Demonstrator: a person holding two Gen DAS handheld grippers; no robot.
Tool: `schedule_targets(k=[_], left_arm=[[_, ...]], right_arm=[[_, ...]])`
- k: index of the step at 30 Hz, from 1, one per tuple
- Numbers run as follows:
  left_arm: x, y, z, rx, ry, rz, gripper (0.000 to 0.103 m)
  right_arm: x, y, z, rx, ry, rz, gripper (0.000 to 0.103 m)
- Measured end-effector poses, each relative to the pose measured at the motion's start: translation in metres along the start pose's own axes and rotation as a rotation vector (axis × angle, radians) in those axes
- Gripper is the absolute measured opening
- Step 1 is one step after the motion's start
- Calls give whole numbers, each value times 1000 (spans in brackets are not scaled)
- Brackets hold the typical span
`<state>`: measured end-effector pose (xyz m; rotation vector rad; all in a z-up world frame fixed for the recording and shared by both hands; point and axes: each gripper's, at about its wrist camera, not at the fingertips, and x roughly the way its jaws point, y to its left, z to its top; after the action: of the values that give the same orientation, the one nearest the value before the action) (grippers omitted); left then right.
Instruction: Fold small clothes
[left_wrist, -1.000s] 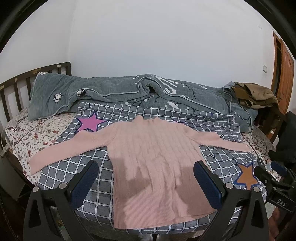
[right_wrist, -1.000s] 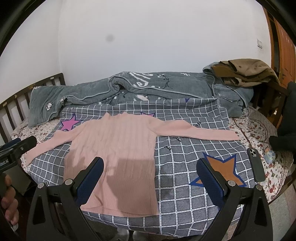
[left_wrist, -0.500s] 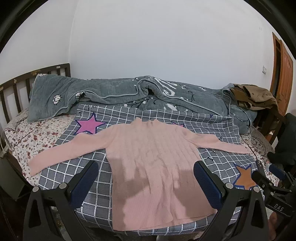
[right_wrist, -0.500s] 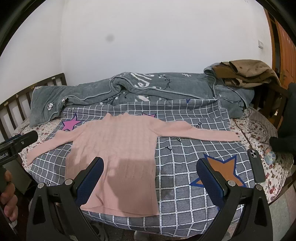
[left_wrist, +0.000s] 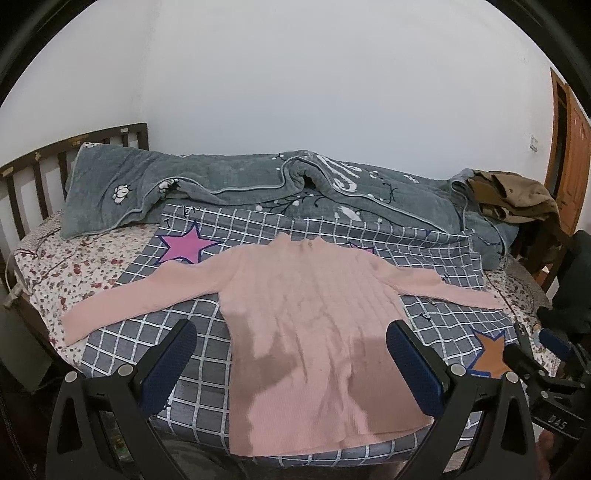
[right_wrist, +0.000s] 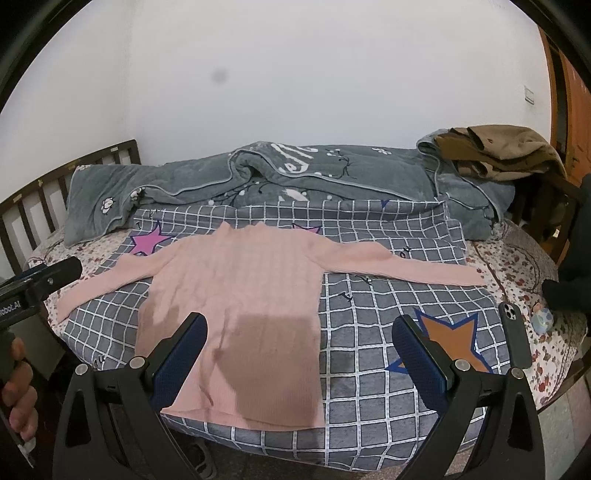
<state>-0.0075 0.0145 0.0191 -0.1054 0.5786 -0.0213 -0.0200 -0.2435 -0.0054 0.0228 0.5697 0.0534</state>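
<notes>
A pink ribbed sweater (left_wrist: 306, 317) lies flat, front up, on a grey checked sheet with stars (left_wrist: 122, 339), both sleeves spread out to the sides. It also shows in the right wrist view (right_wrist: 240, 295). My left gripper (left_wrist: 291, 343) is open and empty, held above the sweater's lower half near the bed's front edge. My right gripper (right_wrist: 299, 343) is open and empty, above the sweater's hem on its right side. Neither gripper touches the cloth.
A rumpled grey quilt (left_wrist: 236, 188) lies along the back of the bed. Brown clothes (right_wrist: 498, 151) are piled at the far right. A black phone (right_wrist: 515, 339) and a small ball (right_wrist: 543, 319) lie on the floral sheet at right. A wooden headboard (left_wrist: 29, 173) stands at left.
Both grippers have drawn back and risen slightly, so the sweater sits a little farther and lower in view. The sweater has not moved. Both grippers stay open.
</notes>
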Motion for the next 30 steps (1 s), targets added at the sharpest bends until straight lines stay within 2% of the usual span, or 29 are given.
schedule_targets(k=[5,9,14,16,24,27,30], left_arm=[[7,0,0,8,4,19,103],[18,6,0,-29,6,26,103],[45,23,-4,-96,26,-11,103],[59,34,-8,-128,42,-31,103],[120,85,-25,-206,108,12,102],[144,112,-30,-253,131,40,97],[166,143,-35,-307,158,62,94]], right_arm=[[-2,2,2,-5,-17,5,99],[9,5,4,-30,-14,12,99],[29,8,5,-69,-26,5,99],[42,10,6,-86,-22,8,99],[91,22,2,-96,44,64,99],[111,25,-1,-68,81,101,97],[126,26,-2,-47,90,100,94]])
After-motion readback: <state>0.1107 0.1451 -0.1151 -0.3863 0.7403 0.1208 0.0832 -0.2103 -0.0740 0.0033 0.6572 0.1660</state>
